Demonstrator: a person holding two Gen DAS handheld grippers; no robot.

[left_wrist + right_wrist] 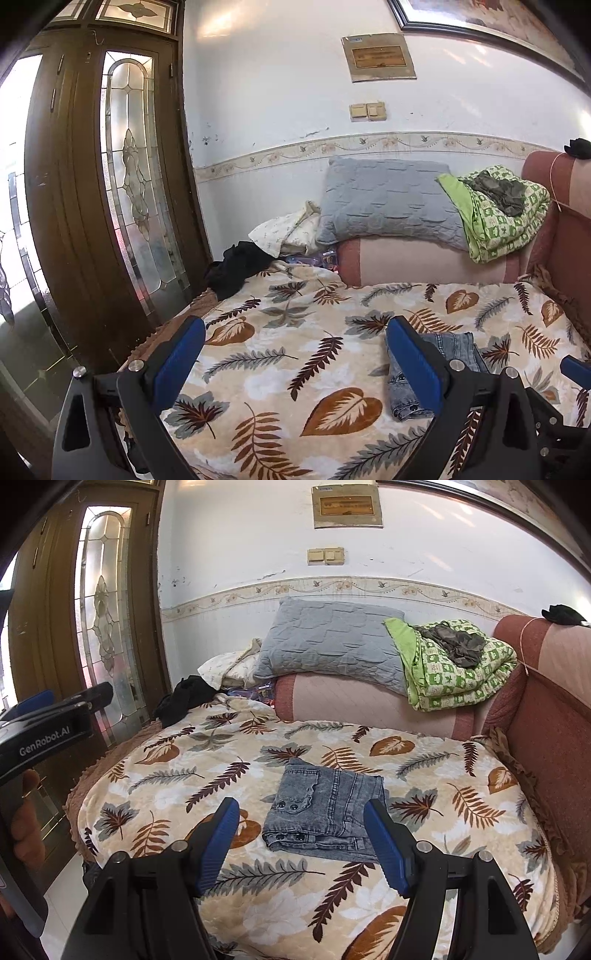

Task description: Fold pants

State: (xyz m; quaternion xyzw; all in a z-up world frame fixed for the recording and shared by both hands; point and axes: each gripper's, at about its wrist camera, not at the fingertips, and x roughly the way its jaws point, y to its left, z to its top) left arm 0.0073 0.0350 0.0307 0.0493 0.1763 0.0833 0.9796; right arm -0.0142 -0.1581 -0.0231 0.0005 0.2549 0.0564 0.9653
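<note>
Bed (258,897) with leaf-print blanket: jeans (328,808) lie at centre as a compact folded packet, folding apparently complete; left gripper (295,363) at nine o'clock and right gripper (301,843) at six, fingers wide apart, empty.

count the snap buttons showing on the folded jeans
4 on the jeans: two on the pocket flap, two on the waistband edge nearest the camera. More may be hidden inside the folds.
</note>
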